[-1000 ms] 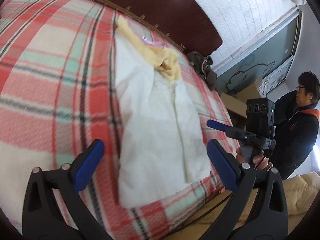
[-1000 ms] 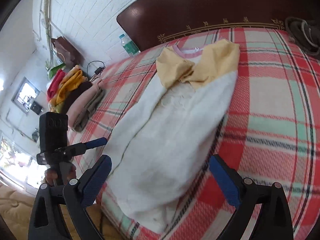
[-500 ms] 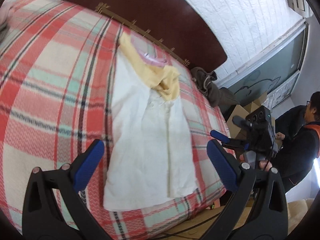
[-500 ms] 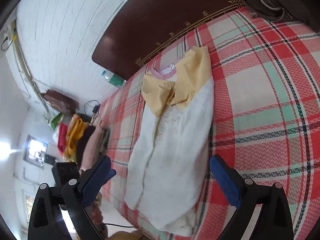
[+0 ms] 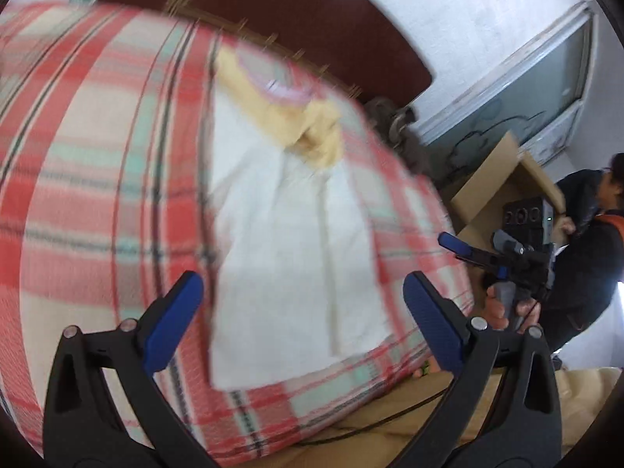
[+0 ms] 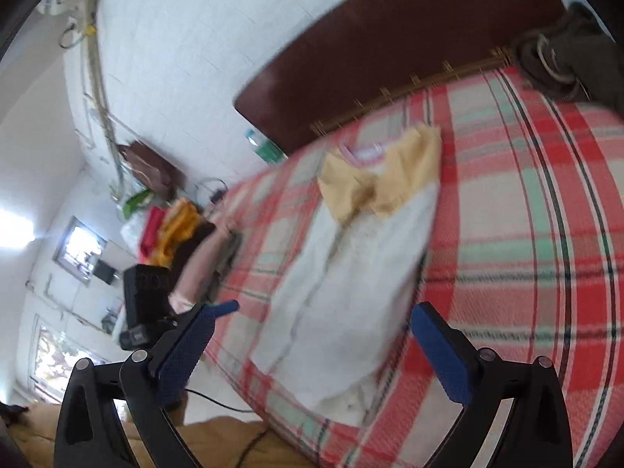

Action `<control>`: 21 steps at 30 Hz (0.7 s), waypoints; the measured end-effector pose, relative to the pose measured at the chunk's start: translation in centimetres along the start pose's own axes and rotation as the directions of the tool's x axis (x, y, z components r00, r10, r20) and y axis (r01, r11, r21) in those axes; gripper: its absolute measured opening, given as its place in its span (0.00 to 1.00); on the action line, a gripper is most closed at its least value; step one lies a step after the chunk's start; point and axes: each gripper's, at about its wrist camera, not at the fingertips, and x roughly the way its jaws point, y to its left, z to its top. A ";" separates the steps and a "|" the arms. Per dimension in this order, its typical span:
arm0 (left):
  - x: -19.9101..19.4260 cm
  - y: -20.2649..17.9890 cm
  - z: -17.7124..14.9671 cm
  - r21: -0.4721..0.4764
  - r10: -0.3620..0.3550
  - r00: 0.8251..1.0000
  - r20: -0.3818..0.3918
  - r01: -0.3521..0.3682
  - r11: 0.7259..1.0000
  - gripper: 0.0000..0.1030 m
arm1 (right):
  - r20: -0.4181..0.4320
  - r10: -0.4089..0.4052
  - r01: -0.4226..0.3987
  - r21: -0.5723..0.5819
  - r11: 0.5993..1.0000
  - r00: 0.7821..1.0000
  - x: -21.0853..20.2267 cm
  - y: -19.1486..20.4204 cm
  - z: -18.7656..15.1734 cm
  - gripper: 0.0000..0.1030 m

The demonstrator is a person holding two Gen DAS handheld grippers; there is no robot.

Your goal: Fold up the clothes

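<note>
A: Where is the garment?

B: The white shirt (image 5: pixel 288 241) lies flat on the checked bedcover (image 5: pixel 97 179), lengthwise, with its hem near the foot edge of the bed. Both side parts are folded inward, so it makes a long narrow strip. The yellow sleeves (image 6: pixel 374 187) are turned in and meet near the pink collar (image 6: pixel 360 152), close to the dark red headboard (image 6: pixel 390 50).

A: And the left gripper?

B: The left gripper (image 5: pixel 300 312) hovers above the hem end of the shirt. Its blue pads (image 5: pixel 171 319) are spread wide apart and nothing is between them. It does not touch the cloth.

A: The right gripper?

B: The right gripper (image 6: pixel 312 351) is spread wide too, also empty, above the lower part of the shirt. In the left wrist view it appears (image 5: pixel 503 261) beside the bed, off the right edge, held by a hand (image 5: pixel 507 308).

A: What else is there?

B: A pile of folded clothes (image 6: pixel 183 241), red, orange and pink, sits at the far left side of the bed. A dark bag (image 6: pixel 565 62) lies at the corner by the headboard. A cardboard box (image 5: pixel 503 191) stands beside the bed, and a person in a dark jacket (image 5: pixel 585 257) is next to it. Both views are a little blurred, so small details I cannot tell.
</note>
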 end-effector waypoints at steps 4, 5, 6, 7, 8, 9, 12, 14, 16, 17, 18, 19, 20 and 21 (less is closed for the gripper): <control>1.5 0.6 -1.5 0.003 0.003 0.999 -0.052 -0.003 1.000 0.99 | -0.098 -0.058 0.054 -0.048 0.997 0.993 3.4 -1.1 -2.9 1.00; 1.7 0.7 -1.7 0.003 0.005 0.998 -0.060 -0.005 1.000 0.99 | -0.106 -0.063 0.056 -0.071 0.996 0.992 3.9 -1.1 -3.3 1.00; 2.0 0.7 -1.9 0.003 0.008 0.998 -0.067 -0.008 1.000 0.99 | -0.115 -0.056 0.047 -0.080 0.996 0.992 4.3 -1.1 -3.7 1.00; 2.2 0.8 -2.1 0.004 0.011 0.997 -0.074 -0.010 1.000 0.99 | -0.125 -0.066 0.055 -0.092 0.994 0.990 4.7 -1.0 -4.0 1.00; 2.5 0.7 -2.2 0.010 0.008 0.997 -0.079 -0.008 1.000 0.99 | -0.133 -0.081 0.067 -0.107 0.992 0.988 5.0 -0.9 -4.3 1.00; 2.7 0.5 -2.3 0.019 0.003 0.997 -0.082 -0.002 1.000 0.99 | -0.145 -0.092 0.072 -0.133 0.988 0.985 5.4 -0.6 -4.7 1.00; 3.4 0.1 -2.3 0.017 -0.047 0.994 -0.101 0.049 0.999 0.99 | -0.194 -0.098 0.057 -0.205 0.977 0.976 6.7 0.2 -6.0 1.00; 3.8 -0.2 -2.3 0.014 -0.069 0.991 -0.112 0.071 0.997 0.99 | -0.216 -0.102 0.055 -0.214 0.975 0.971 7.4 0.3 -6.4 1.00; 4.0 -0.5 -2.3 0.027 -0.066 0.991 -0.119 0.070 0.997 0.99 | -0.218 -0.084 0.036 -0.212 0.977 0.972 7.5 0.2 -6.4 1.00; 4.0 -0.4 -2.3 0.022 -0.078 0.990 -0.122 0.081 0.996 0.99 | -0.219 -0.074 0.027 -0.211 0.977 0.973 7.5 0.2 -6.4 1.00; 4.0 -0.2 -2.2 0.011 -0.097 0.988 -0.124 0.099 0.995 0.99 | -0.216 -0.058 0.015 -0.196 0.981 0.975 7.5 -0.1 -6.4 1.00; 3.9 0.0 -2.0 -0.003 -0.113 0.985 -0.128 0.114 0.994 0.99 | -0.213 -0.042 0.002 -0.181 0.984 0.976 7.4 -0.3 -6.4 0.99; 3.9 0.2 -1.9 -0.015 -0.128 0.983 -0.134 0.127 0.992 0.99 | -0.204 -0.033 -0.001 -0.166 0.986 0.978 7.2 -0.5 -6.5 0.99; 3.9 0.4 -1.8 -0.026 -0.142 0.980 -0.141 0.140 0.990 0.99 | -0.197 -0.030 -0.001 -0.154 0.988 0.980 7.0 -0.6 -6.4 0.96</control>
